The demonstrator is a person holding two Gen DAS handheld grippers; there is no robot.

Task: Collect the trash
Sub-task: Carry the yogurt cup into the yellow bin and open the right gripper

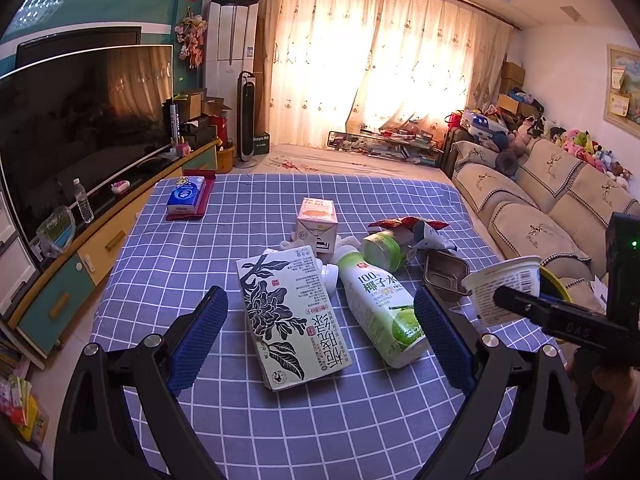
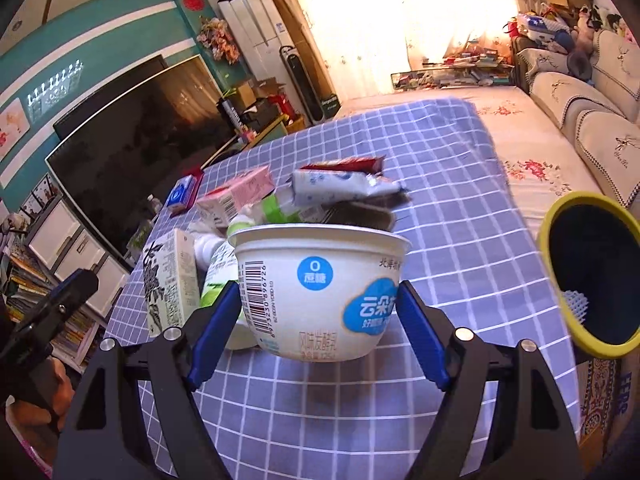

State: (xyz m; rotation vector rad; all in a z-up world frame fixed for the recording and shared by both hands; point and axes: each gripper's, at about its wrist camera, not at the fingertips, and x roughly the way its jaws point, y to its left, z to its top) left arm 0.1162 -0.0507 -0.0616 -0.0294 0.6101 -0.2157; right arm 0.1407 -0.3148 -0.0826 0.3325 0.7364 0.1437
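My right fingers clamp the white yogurt cup above the checked counter; my left fingers stand wide open, empty, over the tea carton.

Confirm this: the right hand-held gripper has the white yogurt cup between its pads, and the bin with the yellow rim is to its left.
Not quite. The right hand-held gripper does hold the white yogurt cup between its pads, but the bin with the yellow rim is to its right, not its left. The right wrist view shows this.

black gripper arms, silver screws, ribbed blue pads on the fingers.
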